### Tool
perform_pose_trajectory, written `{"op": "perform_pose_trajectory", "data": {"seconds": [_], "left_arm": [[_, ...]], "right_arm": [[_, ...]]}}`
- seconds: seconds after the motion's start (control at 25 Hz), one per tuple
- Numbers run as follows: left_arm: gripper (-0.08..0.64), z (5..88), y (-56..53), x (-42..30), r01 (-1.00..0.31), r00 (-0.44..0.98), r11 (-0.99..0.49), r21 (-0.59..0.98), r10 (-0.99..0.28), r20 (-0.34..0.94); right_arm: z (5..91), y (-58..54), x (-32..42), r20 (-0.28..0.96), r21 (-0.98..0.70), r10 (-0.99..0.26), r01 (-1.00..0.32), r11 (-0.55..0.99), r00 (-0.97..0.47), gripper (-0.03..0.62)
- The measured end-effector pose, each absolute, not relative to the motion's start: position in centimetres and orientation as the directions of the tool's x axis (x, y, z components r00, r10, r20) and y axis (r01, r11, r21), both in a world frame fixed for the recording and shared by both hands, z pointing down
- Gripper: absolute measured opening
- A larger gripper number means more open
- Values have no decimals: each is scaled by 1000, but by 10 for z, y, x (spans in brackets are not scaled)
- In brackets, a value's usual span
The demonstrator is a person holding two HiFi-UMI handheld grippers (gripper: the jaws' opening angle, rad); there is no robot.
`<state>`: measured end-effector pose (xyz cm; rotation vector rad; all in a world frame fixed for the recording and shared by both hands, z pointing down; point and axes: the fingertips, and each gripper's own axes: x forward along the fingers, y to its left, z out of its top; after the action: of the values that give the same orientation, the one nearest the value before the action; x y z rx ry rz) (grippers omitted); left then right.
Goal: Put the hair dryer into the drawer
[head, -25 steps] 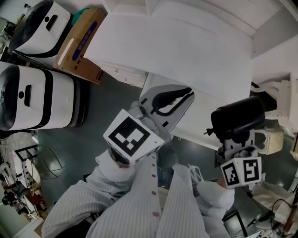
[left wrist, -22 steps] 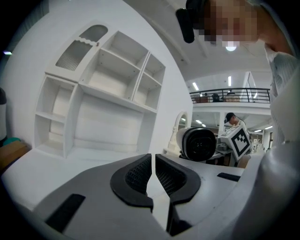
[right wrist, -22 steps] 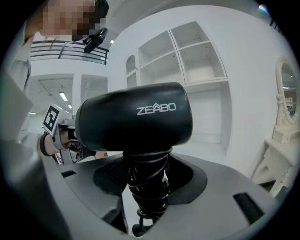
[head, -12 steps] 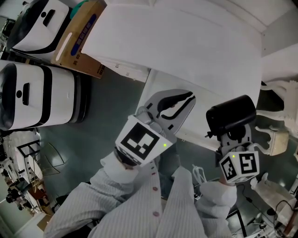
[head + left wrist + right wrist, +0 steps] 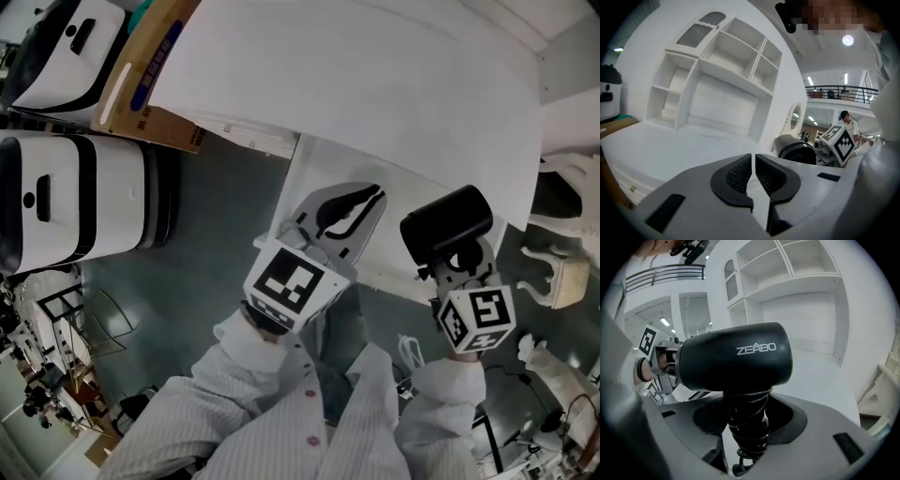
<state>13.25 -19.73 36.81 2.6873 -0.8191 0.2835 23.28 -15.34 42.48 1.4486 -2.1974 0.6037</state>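
Observation:
My right gripper (image 5: 457, 261) is shut on the cord-wrapped handle of a black hair dryer (image 5: 446, 223), whose barrel stands upright above the jaws. In the right gripper view the hair dryer (image 5: 736, 357) fills the middle, with that gripper (image 5: 746, 425) clamped low on the handle. A white drawer (image 5: 309, 178) sticks out from the front edge of the white desk (image 5: 375, 84). Over it my left gripper (image 5: 352, 211) is shut with nothing between its pads. The left gripper view shows this gripper (image 5: 752, 173) with the hair dryer (image 5: 794, 147) just to its right.
Two white-and-black cases (image 5: 75, 202) and a cardboard box (image 5: 141, 84) stand on the grey floor at the left. A white shelf unit (image 5: 717, 79) rises at the back of the desk. A pale carved stool (image 5: 555, 274) stands at the right.
My right gripper has carried the hair dryer a little left, closer to the drawer and the left gripper. The left gripper has hardly moved and stays shut.

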Motion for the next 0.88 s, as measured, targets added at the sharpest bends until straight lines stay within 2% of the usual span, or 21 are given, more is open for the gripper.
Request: {"op": "perform_pose_trajectory", "data": {"seconds": [0.6,0.88], "left_arm": [[32,444,-205,129,-611,781,-758,227,-530,332],[32,472,-200,122,-621,774,-736,268,-524,356]], "right_arm": [[531,-151,219,746,-68,-554,-870,488,-369,204],[562,-151,206,791,-83,-482,-845,528,-378,204]]}}
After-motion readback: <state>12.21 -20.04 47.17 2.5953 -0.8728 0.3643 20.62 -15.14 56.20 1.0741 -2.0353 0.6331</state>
